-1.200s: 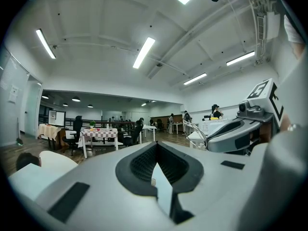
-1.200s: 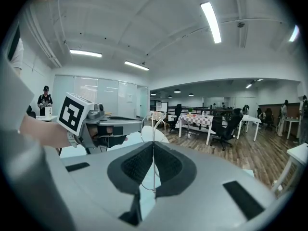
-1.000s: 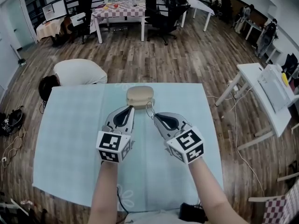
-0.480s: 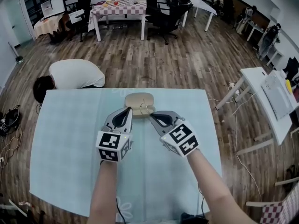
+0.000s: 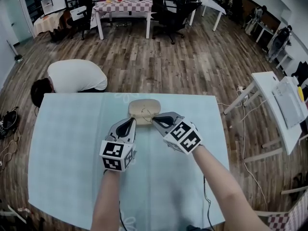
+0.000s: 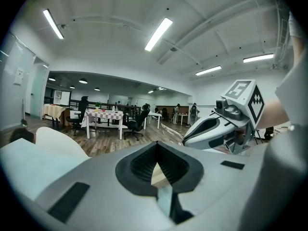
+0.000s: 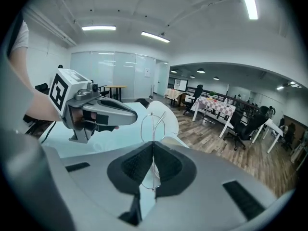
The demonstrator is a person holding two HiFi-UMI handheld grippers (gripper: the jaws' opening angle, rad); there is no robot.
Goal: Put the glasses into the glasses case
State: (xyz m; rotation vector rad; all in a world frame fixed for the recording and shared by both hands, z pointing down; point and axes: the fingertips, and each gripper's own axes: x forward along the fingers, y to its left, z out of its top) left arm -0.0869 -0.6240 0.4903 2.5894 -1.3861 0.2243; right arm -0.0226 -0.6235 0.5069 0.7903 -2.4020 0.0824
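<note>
The right tool (image 7: 153, 144) has its jaws pinched together on the thin wire glasses (image 7: 153, 129), with one rim standing up just past the tips. The left tool (image 7: 143, 115) hangs off to its left, nose near that rim, above the pale blue worktop (image 7: 96, 141).

No readable text, brand or number anywhere. The left cube (image 5: 117, 155) on the left gripper (image 5: 130, 121) and the right cube (image 5: 184, 137) on the right gripper (image 5: 154, 120) carried only black-and-white square patterns (codes, not letters). A wall sheet (image 6: 19, 76) and a paper on the glass partition (image 7: 147, 72) were too small to read.
</note>
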